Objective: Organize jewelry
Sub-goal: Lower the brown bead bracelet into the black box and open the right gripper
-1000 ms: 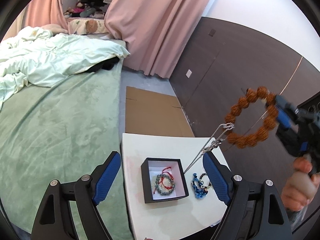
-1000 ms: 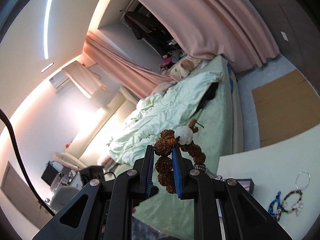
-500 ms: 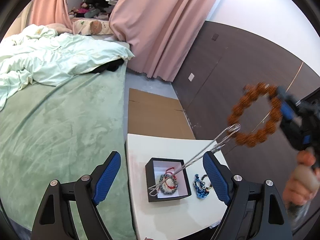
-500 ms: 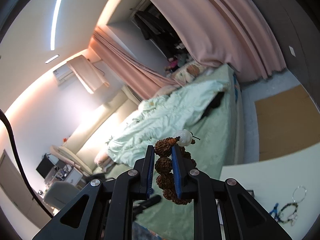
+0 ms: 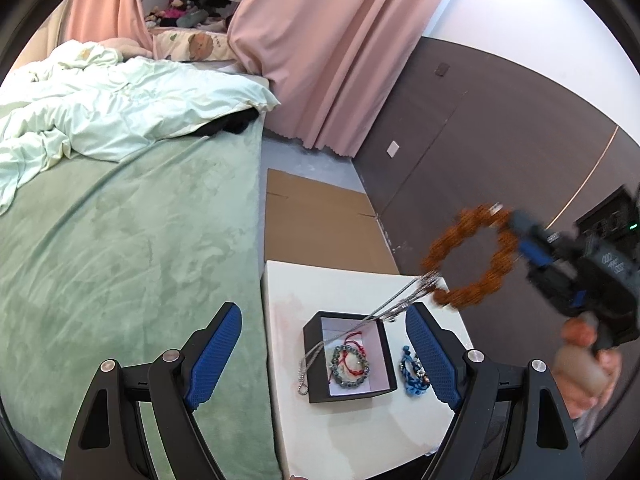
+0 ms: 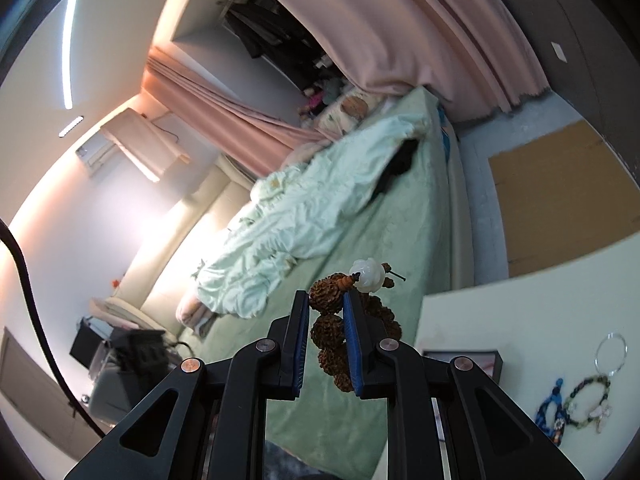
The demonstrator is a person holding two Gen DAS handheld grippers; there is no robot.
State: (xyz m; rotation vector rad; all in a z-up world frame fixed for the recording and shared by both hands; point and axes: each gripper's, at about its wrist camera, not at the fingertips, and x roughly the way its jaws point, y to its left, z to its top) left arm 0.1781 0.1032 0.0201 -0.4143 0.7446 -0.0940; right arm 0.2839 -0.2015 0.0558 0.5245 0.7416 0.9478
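White table [image 5: 344, 436] carries black box [image 5: 316, 360], blue bracelet [image 5: 410, 374] and green bead bracelet [image 6: 588, 400].

Bright even room light; ceiling strip [image 6: 68, 46] glares; fisheye edges warped; bead bracelet [image 5: 468, 258] motion-blurred.

The left tool [image 5: 320, 354] is held above the near end of the worktop [image 5: 360, 440], its 2 blue-padded fingers [image 5: 216, 354] spread wide with nothing between them. The right tool [image 6: 326, 332] is raised beyond the worktop's right edge, its 2 fingers pressed close on a bead bracelet [image 6: 332, 326]. The right hand [image 5: 586, 364] wraps its handle.
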